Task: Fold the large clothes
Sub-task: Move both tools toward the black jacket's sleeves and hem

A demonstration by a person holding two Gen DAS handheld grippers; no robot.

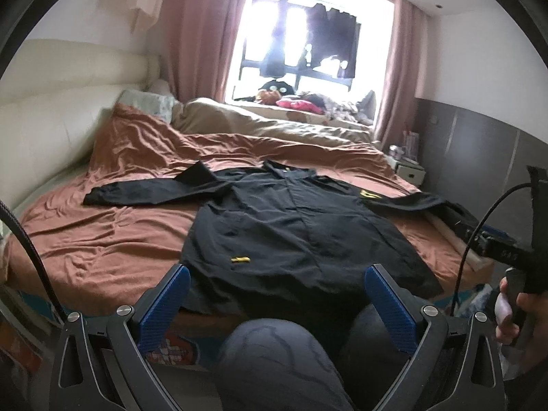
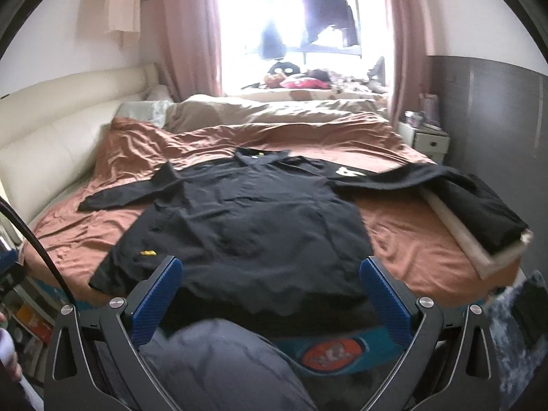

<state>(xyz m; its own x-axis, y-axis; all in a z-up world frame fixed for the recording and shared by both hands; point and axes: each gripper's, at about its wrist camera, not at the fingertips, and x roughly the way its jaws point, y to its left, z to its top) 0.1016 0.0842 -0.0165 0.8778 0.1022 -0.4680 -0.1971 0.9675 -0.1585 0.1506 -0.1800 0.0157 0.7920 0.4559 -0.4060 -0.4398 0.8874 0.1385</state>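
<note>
Presently both tools hang back from the bed, holding nothing. Left hand-held gripper (image 1: 274, 284): blue pads spread wide, nothing between them, aimed at the hem of the black shirt (image 1: 287, 226). Right hand-held gripper (image 2: 270, 281): same, fingers well apart, empty, pointed at the hem from a little further right. In the left wrist view the person's hand (image 1: 513, 311) shows at the right edge, gripping the handle of the other tool.

Black shirt (image 2: 246, 219) lies spread face up on the bed (image 1: 113, 239), over a rust-coloured sheet (image 2: 411, 239). Collar toward the window, hem at the near edge just beyond the person's knee (image 1: 274, 359). Both sleeves stretched out sideways; the right sleeve (image 2: 411, 174) reaches toward a folded dark pile (image 2: 486, 212) at the bed's right side, which rests on a pale flat board or box. Small yellow tag (image 1: 239, 259) near the left hem.

Judgement: folding not begun; the step in hand is the first approach. To do it well:
- take one sleeve at the cuff and the same-side hem corner together, one tool each
- pinch only the top garment, not the sheet beneath, which is already wrinkled and would lift easily
- carry the side panel across in one flat sweep, keeping the fold line parallel to the button placket
- lay the sleeve down along the body before letting go

Right cuff sits near the dark pile; risk of snagging it.
</note>
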